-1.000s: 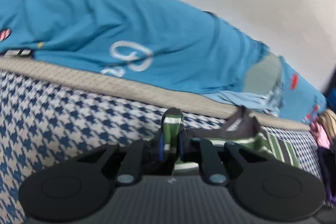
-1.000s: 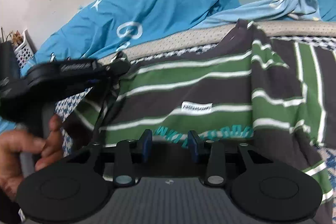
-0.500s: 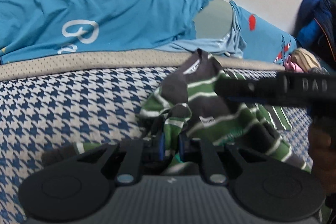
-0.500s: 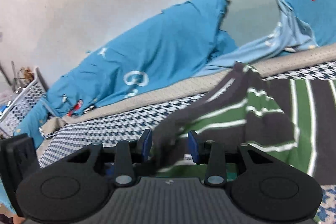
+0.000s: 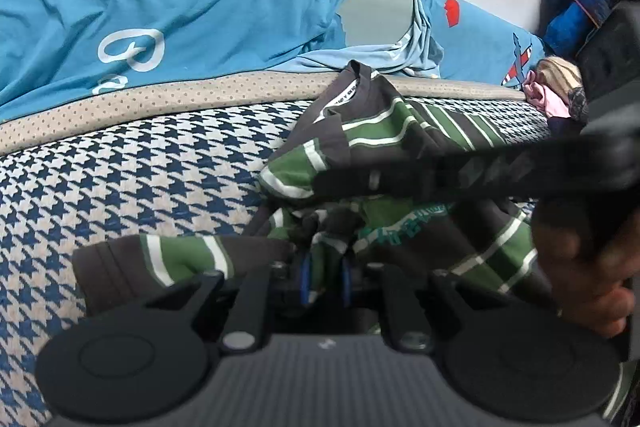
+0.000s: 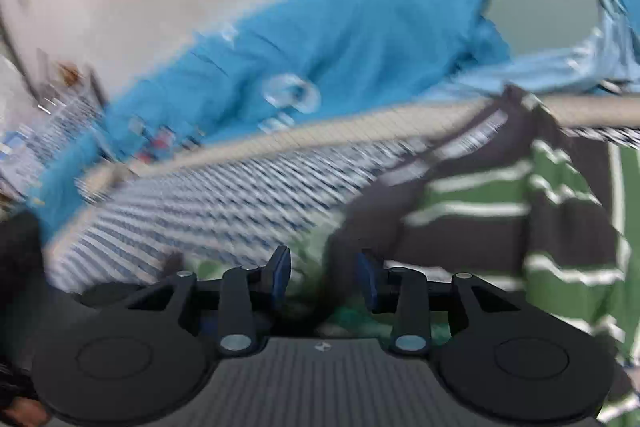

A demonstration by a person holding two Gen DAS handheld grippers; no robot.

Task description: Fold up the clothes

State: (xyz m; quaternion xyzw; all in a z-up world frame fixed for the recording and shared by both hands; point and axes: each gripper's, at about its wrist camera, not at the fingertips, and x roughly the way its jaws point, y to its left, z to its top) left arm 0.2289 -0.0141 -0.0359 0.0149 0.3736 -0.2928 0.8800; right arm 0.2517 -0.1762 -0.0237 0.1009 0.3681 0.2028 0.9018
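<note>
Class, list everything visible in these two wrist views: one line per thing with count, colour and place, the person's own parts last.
striped shirt: one, green, dark grey and white, crumpled on the bed cover.
bed cover: one, blue-and-white houndstooth with a beige edge, underneath.
blue sheet: one, with white print, bunched along the wall.
clothes pile: blue, black and pink, far right corner.
basket: one, white, blurred, far left.
left gripper: shut on the striped shirt.
right gripper: shirt fabric between its pads, grip unclear.
hand: one, holding the right gripper's handle.
</note>
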